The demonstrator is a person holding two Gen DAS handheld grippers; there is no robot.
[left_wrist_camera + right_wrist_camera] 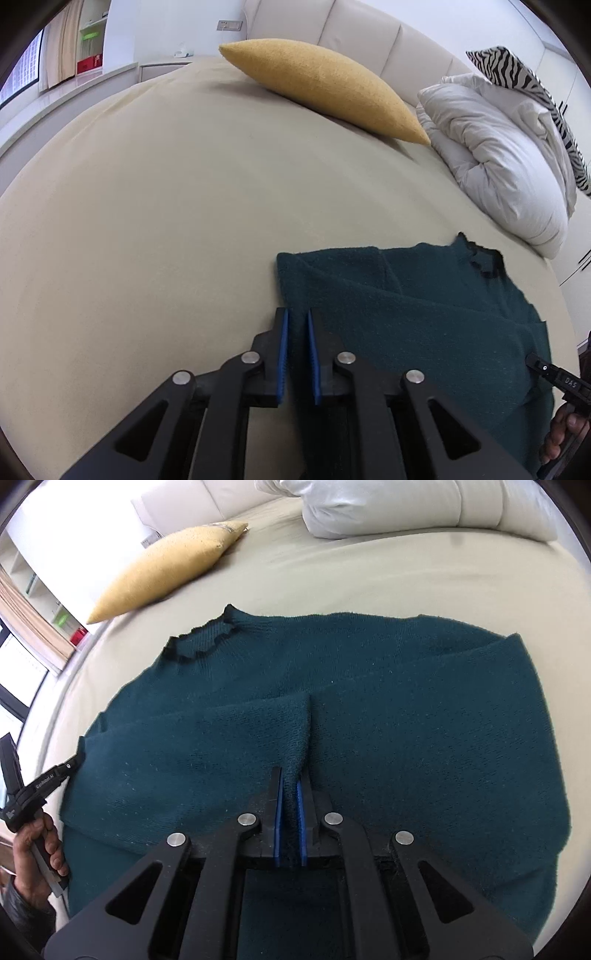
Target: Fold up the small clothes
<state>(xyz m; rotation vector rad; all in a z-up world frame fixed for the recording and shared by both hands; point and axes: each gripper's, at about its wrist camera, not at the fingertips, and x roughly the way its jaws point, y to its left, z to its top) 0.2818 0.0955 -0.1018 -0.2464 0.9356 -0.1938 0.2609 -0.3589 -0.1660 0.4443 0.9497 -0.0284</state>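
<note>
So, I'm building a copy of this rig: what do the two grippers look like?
Both the left gripper and right gripper are matte black plastic, with angular linkage arms, silver round pivot pins and ridged blue pads lining the jaws. Small white lettering marks their sides. A bare hand grips the left gripper's handle.

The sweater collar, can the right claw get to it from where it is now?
Probably not right away: the right claw is shut on a fold of the green sweater. Once it lets go, only flat knit lies before the collar.
</note>
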